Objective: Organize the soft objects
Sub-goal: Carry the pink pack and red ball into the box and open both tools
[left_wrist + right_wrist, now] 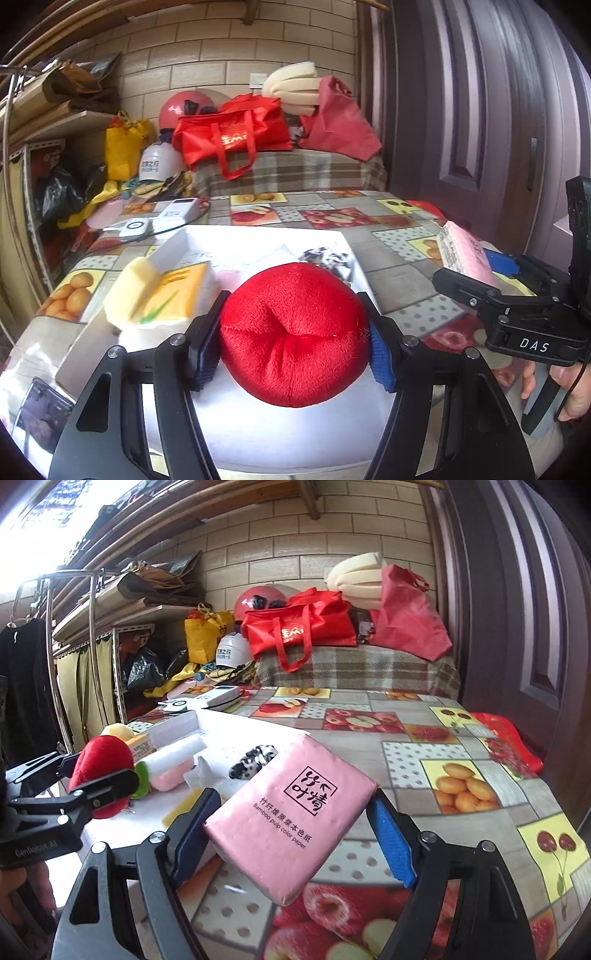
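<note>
My left gripper (293, 341) is shut on a red plush ball (293, 332) and holds it over the white sheet (258, 240). The ball also shows in the right wrist view (101, 764), between the left gripper's fingers. My right gripper (291, 830) is shut on a pink tissue pack (291, 823), tilted above the fruit-print tablecloth (461, 775). In the left wrist view the pack (465, 254) sits at the right in the right gripper (476, 284). A yellow tissue pack (173, 295), a pale yellow sponge (125, 284) and a black-and-white cloth (325, 258) lie on the sheet.
A white foam roll (173, 753) and a pink soft item (170, 779) lie on the sheet. A power bank (179, 212) and a small white device (135, 227) sit at the table's far left. Red bags (236, 136) rest on a plaid-covered surface behind. A door stands at right.
</note>
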